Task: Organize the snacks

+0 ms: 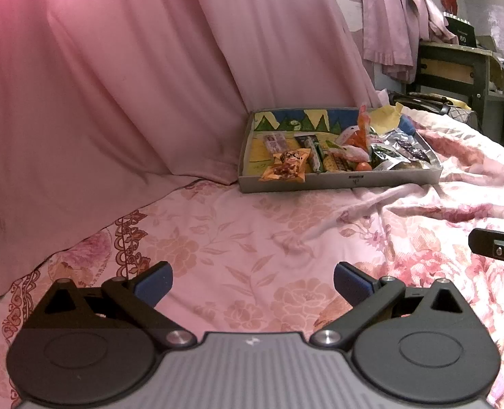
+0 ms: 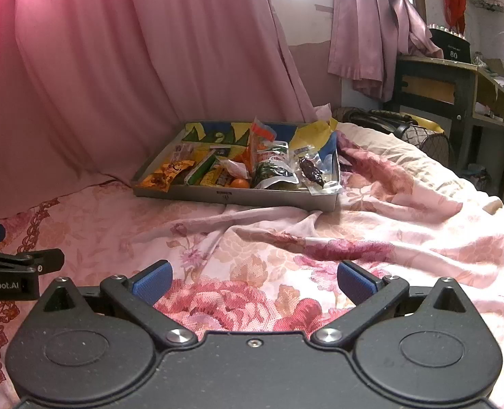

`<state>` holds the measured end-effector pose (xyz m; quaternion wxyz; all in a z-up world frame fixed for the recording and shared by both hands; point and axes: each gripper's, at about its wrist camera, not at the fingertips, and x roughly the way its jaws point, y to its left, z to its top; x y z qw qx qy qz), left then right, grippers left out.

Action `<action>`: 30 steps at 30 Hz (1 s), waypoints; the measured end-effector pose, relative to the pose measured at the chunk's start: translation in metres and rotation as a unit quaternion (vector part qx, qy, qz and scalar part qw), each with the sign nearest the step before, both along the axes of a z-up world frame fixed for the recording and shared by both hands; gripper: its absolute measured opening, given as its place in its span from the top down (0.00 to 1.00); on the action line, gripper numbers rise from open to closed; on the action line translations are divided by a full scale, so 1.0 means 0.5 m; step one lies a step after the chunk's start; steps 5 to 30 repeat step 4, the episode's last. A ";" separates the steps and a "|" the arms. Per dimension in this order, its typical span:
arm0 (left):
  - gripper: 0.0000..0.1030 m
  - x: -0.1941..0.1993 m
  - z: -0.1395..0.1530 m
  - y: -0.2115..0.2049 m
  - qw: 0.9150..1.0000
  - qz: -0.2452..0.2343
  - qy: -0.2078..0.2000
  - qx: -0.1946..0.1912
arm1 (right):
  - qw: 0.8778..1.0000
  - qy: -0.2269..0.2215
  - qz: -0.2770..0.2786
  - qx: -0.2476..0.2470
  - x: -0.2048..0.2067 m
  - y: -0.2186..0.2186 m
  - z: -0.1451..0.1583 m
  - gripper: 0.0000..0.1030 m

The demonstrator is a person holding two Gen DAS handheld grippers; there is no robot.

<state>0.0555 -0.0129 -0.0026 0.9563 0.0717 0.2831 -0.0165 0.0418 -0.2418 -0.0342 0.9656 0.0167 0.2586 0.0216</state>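
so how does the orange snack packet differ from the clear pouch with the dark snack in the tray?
The orange snack packet is opaque and printed; the clear pouch shows its dark contents. The orange snack packet lies at the tray's left end, the clear pouch at its right end. The orange snack packet overhangs the front wall, as does the clear pouch. Both lie flat, untouched by either gripper.

Bedspread (image 1: 252, 238): woven floral cloth, matt, creased. Curtain (image 1: 115, 85): plain pink cloth, soft folds, faint sheen. Box lid (image 2: 252, 197): grey cardboard walls, matt; printed paper lining inside. Snack packets (image 2: 275, 170): glossy plastic film, some clear, some foil-like. Left gripper (image 1: 253, 281): matt black plastic links, metal pivot pins, ribbed grey body, textured blue pads (image 1: 154, 284). Right gripper (image 2: 254, 279): same black plastic, slightly speckled.
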 end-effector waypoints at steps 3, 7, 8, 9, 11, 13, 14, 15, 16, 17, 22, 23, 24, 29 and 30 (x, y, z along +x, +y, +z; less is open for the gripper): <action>0.00 -0.001 0.000 -0.002 1.000 -0.001 0.001 0.000 | 1.000 0.002 0.000 0.001 -0.001 0.000 -0.005 0.01; 0.00 0.001 0.000 -0.001 1.000 -0.002 0.002 0.000 | 1.000 0.003 0.000 0.001 -0.001 0.001 -0.006 0.01; 0.00 0.001 0.000 -0.001 1.000 -0.002 0.002 0.000 | 1.000 0.003 0.000 0.001 -0.001 0.001 -0.006 0.01; 0.00 0.001 0.000 -0.001 1.000 -0.002 0.002 0.000 | 1.000 0.003 0.000 0.001 -0.001 0.001 -0.006 0.01; 0.00 0.001 0.000 -0.001 1.000 -0.002 0.002 0.000 | 1.000 0.003 0.000 0.001 -0.001 0.001 -0.006 0.01; 0.00 0.001 0.000 -0.001 1.000 -0.002 0.002 0.000 | 1.000 0.003 0.000 0.001 -0.001 0.001 -0.006 0.01; 0.00 0.001 0.000 -0.001 1.000 -0.002 0.002 0.000 | 1.000 0.003 0.000 0.001 -0.001 0.001 -0.006 0.01; 0.00 0.001 0.000 -0.001 1.000 -0.002 0.002 0.000 | 1.000 0.003 0.000 0.001 -0.001 0.001 -0.006 0.01; 0.00 0.001 0.000 -0.001 1.000 -0.002 0.002 0.000 | 1.000 0.003 0.000 0.001 -0.001 0.001 -0.006 0.01; 0.00 0.001 0.000 -0.001 1.000 -0.002 0.002 0.000 | 1.000 0.003 0.000 0.001 -0.001 0.001 -0.006 0.01; 0.00 0.001 0.000 -0.001 1.000 -0.002 0.002 0.000 | 1.000 0.003 0.000 0.001 -0.001 0.001 -0.006 0.01; 0.00 0.001 0.000 -0.001 1.000 -0.002 0.002 0.000 | 1.000 0.003 0.000 0.001 -0.001 0.001 -0.006 0.01; 0.00 0.001 0.000 -0.001 1.000 -0.002 0.002 0.000 | 1.000 0.003 0.000 0.001 -0.001 0.001 -0.006 0.01; 0.00 0.001 0.000 -0.001 1.000 -0.002 0.002 0.000 | 1.000 0.003 0.000 0.001 -0.001 0.001 -0.006 0.01; 0.00 0.001 0.000 -0.001 1.000 -0.002 0.002 0.000 | 1.000 0.003 0.000 0.001 -0.001 0.001 -0.006 0.01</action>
